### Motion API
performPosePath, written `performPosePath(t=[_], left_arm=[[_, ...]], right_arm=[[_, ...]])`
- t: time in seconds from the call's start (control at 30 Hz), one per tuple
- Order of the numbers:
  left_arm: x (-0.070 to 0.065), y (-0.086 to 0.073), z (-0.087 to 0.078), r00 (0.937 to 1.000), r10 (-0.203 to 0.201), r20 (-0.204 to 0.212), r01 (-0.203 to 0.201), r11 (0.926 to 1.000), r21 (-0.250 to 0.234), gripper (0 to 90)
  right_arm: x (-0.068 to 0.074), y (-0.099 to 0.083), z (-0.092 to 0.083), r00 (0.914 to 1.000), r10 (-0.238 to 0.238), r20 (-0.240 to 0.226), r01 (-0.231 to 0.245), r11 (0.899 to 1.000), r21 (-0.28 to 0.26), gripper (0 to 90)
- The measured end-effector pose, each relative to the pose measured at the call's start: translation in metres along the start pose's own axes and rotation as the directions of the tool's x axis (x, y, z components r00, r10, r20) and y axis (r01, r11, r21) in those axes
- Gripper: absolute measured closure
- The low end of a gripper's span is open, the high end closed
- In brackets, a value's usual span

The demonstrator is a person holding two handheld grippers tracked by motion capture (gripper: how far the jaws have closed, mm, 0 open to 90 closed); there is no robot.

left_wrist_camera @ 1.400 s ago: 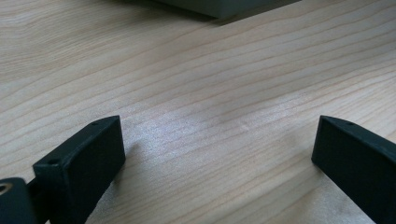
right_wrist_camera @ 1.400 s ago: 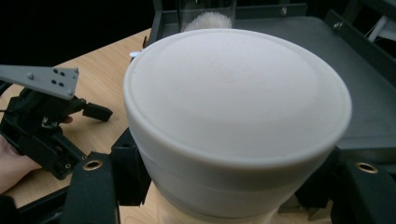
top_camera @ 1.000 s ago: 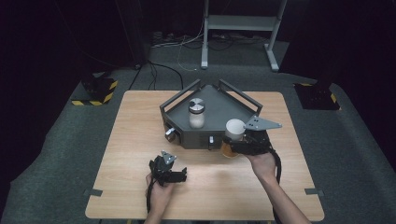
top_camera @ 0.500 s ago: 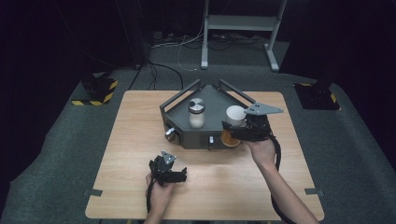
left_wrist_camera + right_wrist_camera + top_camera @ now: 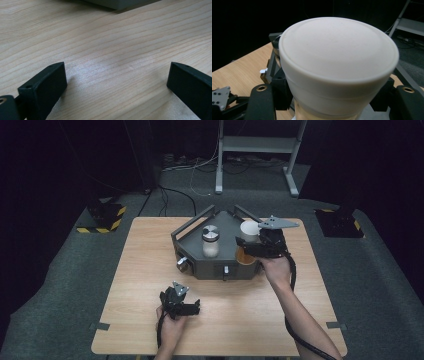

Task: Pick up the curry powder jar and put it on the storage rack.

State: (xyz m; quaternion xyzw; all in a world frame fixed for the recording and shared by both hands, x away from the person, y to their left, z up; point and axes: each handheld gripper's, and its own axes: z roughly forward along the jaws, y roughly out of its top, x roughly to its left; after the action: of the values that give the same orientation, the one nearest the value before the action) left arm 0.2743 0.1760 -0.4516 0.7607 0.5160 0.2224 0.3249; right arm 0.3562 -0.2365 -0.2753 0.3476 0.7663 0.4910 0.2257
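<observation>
From the high view, a wooden table (image 5: pixel 150 270) carries a grey tray (image 5: pixel 200 262) with raised rails and knobs on its front wall, and a clear jar with a silver lid (image 5: pixel 210 241) stands upright inside it, left of centre. The right gripper (image 5: pixel 248 245) is over the tray's right part, clamped on a bottle with a white cap (image 5: pixel 248 230) whose orange body shows just below the jaws; the bottle sits upright in the grip, probably so it can be set down on its base beside the jar without tipping. The left gripper (image 5: pixel 190 309) rests low over bare wood near the table's front edge, well apart from the tray, likely parked there to keep out of the working hand's way. In the left gripper view, its two black jaws stand wide with nothing between them, just wood grain, and a corner of the tray (image 5: pixel 120 3) shows at the top. In the right gripper view, the white cap (image 5: pixel 337 62) looms close, and the jaws press the bottle from both sides just under the cap, a high hold that leaves the bottom free for placing.
</observation>
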Motion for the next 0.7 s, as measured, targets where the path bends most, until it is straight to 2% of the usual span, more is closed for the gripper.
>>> performPosePath(t=[0.23,0.37,0.6,0.7], left_arm=[[0.0,0.0,0.0,1.0,-0.003,0.001,0.003,1.0,0.0,2.7],[0.0,0.0,0.0,1.0,-0.001,0.0,0.001,1.0,0.001,2.8],[0.0,0.0,0.0,1.0,0.0,0.0,0.0,1.0,0.0,2.8],[0.0,0.0,0.0,1.0,0.0,0.0,0.0,1.0,-0.001,2.8]], right_arm=[[-0.004,0.008,0.01,0.9992,0.031,0.025,-0.031,1.0,0.001,35.1],[-0.002,0.012,0.018,0.9978,0.034,0.058,-0.034,0.999,0.0,35.1],[-0.003,0.012,0.032,0.997,0.039,0.067,-0.039,0.999,0.003,35.1],[-0.006,0.009,0.04,0.9961,0.061,0.063,-0.061,0.998,0.003,35.1]])
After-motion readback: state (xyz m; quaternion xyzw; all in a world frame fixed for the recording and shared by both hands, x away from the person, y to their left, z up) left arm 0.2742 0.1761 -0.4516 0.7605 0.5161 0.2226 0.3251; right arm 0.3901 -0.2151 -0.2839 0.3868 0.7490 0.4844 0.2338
